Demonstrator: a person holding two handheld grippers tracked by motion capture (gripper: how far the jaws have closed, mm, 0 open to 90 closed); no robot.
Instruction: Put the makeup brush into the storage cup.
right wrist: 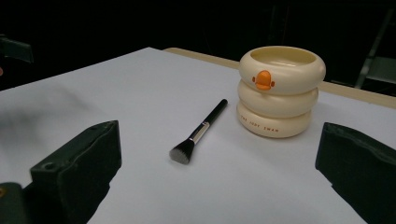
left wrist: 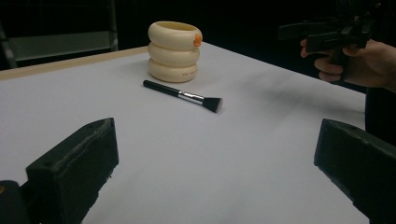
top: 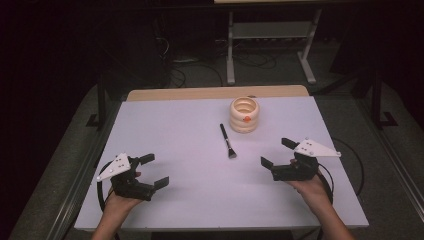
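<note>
Both grippers wait spread and empty, either side of the brush.
Left gripper (top: 151, 171) and right gripper (top: 275, 152) flank the brush (top: 227, 140) lying flat beside the holder (top: 244, 115), probably poised for pickup.

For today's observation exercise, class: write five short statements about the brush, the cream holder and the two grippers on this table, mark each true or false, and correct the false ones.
1. The makeup brush lies flat on the white table. True.
2. The brush stands inside the cream ringed holder. False: it lies on the table beside the holder.
3. The holder bears an orange beak-like mark. True.
4. The left gripper is shut on the brush. False: it is open and holds nothing.
5. The right gripper is open. True.
</note>
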